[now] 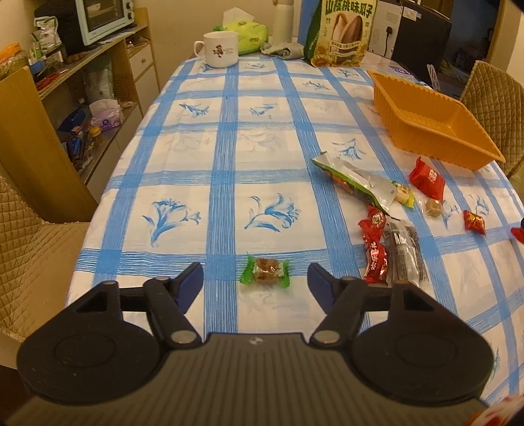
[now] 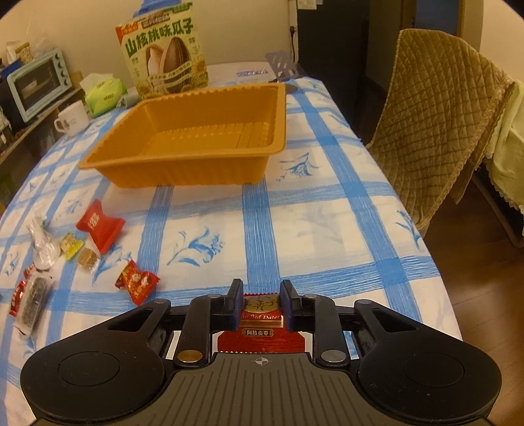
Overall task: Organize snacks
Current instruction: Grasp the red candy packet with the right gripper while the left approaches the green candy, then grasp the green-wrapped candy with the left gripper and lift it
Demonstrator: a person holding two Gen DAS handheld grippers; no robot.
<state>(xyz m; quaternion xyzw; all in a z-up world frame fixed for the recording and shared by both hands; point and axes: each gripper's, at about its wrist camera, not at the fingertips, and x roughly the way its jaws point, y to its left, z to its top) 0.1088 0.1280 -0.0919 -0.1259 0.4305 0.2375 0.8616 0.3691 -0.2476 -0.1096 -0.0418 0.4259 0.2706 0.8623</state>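
My left gripper is open, its jaws on either side of a green-ended wrapped candy on the checked tablecloth. My right gripper is shut on a red candied-date packet just above the cloth. An empty orange tray stands ahead of the right gripper; it shows at the far right in the left wrist view. Loose snacks lie between: a green-and-clear packet, a red packet, a small red candy, a dark bar.
A large sunflower-seed bag, a white mug and a tissue pack stand at the table's far end. Padded chairs flank the table. A shelf with a toaster oven is on the left.
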